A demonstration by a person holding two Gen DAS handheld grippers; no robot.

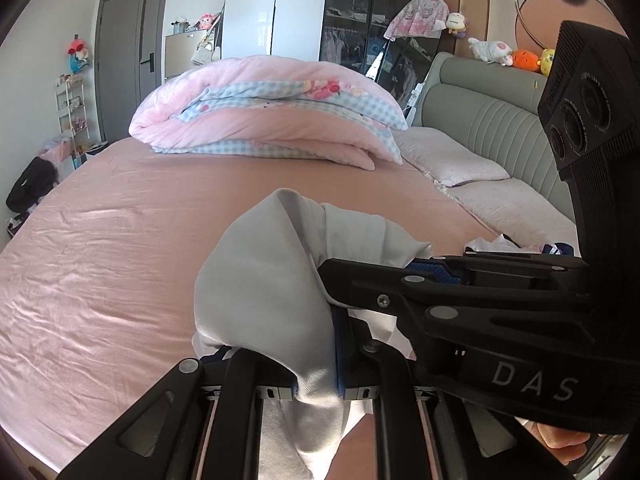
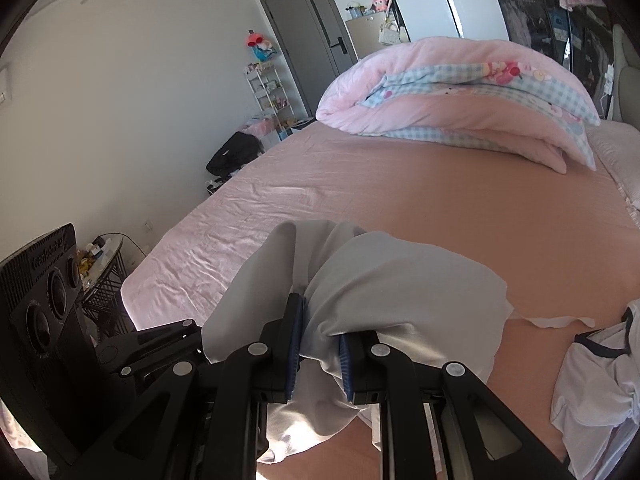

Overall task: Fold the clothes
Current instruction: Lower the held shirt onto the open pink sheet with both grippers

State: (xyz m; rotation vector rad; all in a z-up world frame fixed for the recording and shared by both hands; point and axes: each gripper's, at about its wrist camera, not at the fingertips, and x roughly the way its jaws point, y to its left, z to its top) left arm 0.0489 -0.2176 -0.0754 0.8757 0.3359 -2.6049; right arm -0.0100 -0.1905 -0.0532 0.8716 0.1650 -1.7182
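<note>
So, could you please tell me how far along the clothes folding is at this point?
Early. Nothing folded shows on the pink sheet. In hand: the left tool and the right tool both clamp a bunched white garment above the bed. Left to do: laying it flat and folding it, then the crumpled white clothes beside it.

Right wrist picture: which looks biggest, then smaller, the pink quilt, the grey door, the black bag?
1. Pink quilt
2. Grey door
3. Black bag
The door stands farthest away, so it is really bigger than it looks.
</note>
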